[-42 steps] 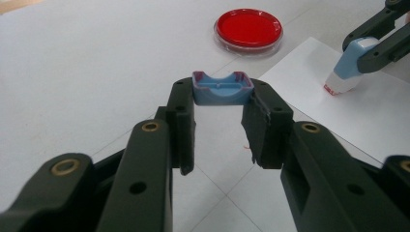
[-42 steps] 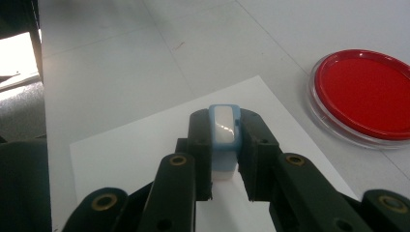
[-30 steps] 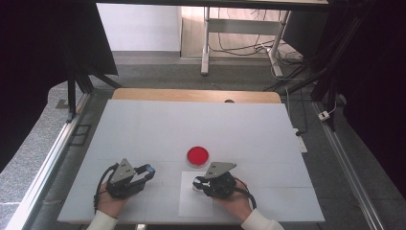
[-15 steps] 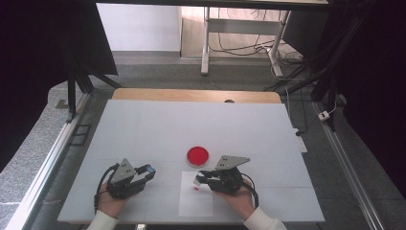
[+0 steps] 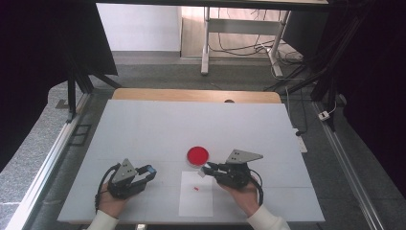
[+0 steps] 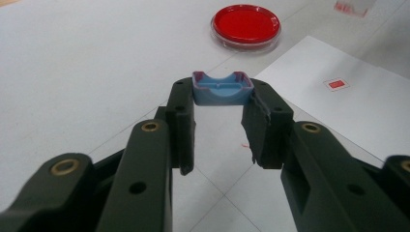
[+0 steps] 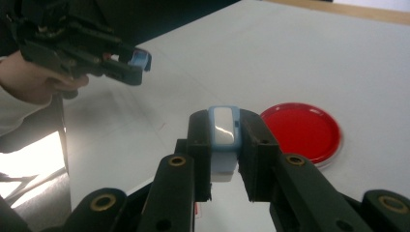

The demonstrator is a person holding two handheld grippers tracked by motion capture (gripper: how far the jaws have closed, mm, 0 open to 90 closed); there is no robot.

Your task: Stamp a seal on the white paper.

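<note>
A white desk (image 5: 143, 124) with dark curtains at both sides; two hand-held tools work near its front edge.

The left tool (image 5: 149, 171) is clamped on a small blue cap (image 6: 222, 89), held by its two sides with the hollow facing up, and it sits low near the front-left part of the desk. The right tool (image 5: 207, 169) is closed on a small blue-rimmed clear container (image 7: 223, 130), gripped across its narrow sides just above the far edge of the white paper sheet (image 5: 196, 201) and close beside the red dish (image 5: 197, 155). Cap and container look like two halves of one item, so each is probably held apart to keep both openings reachable. A tiny red marker (image 5: 197, 189) lies on the sheet, perhaps as a placing target.
</note>
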